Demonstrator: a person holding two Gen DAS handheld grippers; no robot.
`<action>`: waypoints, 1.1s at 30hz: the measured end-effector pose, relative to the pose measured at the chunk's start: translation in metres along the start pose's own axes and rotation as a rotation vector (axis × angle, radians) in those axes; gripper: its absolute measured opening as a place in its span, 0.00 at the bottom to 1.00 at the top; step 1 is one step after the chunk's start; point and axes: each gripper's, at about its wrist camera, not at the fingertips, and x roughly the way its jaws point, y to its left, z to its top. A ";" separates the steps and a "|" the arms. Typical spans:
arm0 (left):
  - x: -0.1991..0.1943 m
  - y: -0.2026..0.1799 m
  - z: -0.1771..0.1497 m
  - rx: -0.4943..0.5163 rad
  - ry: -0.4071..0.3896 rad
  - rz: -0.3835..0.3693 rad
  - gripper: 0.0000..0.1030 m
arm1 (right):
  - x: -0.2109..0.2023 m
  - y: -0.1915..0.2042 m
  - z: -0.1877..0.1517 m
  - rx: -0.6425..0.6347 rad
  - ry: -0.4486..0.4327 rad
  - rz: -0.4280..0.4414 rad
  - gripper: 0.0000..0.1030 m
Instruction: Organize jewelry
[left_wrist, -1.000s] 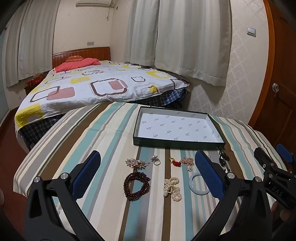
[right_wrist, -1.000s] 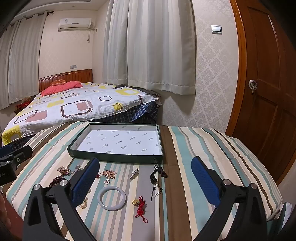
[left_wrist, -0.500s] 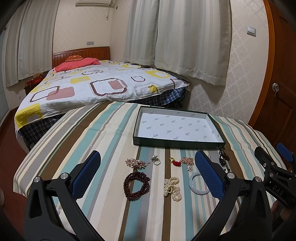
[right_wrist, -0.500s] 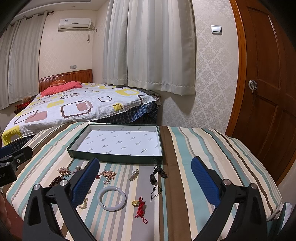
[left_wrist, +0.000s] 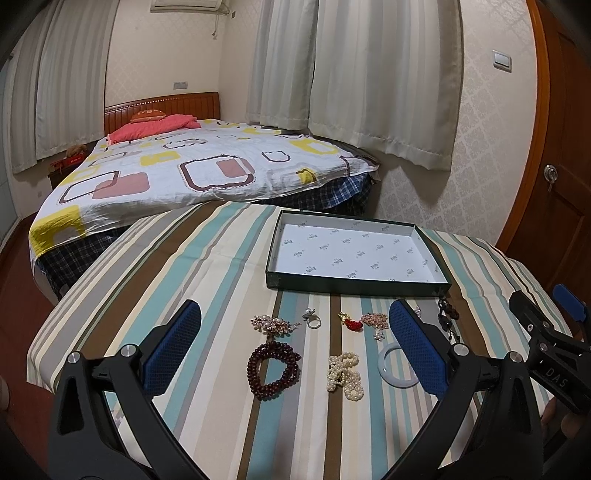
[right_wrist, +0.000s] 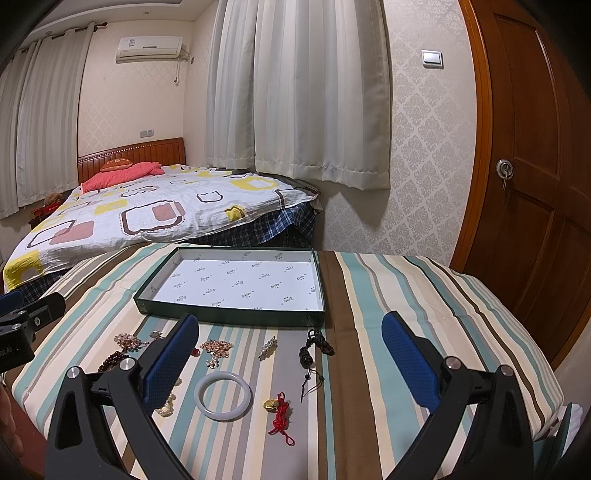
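Holding my left hand-held gripper (left_wrist: 295, 354) and right hand-held gripper (right_wrist: 290, 360) spread wide and empty, I hovered above jewelry (left_wrist: 273, 363) scattered on the striped desk (left_wrist: 207, 266), just before an open box (right_wrist: 229, 315).

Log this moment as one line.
left gripper: open, empty | right gripper: open, empty | tray: empty | jewelry: all on cloth, untouched

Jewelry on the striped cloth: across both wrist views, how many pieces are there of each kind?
Brooches: 3 (pink-gold brooch, rose-gold brooch, silver brooch)
Ring: 1
Bracelets: 2 (dark red bead bracelet, white bangle)
Pearl strand: 1
Dark beaded tassel: 1
Red-and-gold charms: 2 (upper charm, corded charm)
Total: 10
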 end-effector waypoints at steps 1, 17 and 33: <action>0.001 0.000 -0.001 -0.001 0.001 0.002 0.96 | 0.000 0.000 0.000 0.000 0.000 0.000 0.94; 0.005 0.000 0.000 -0.002 0.003 0.001 0.96 | 0.000 0.000 0.001 0.000 0.000 0.000 0.94; 0.001 0.005 0.004 0.000 0.000 -0.003 0.96 | -0.004 -0.002 0.004 0.001 -0.002 0.000 0.94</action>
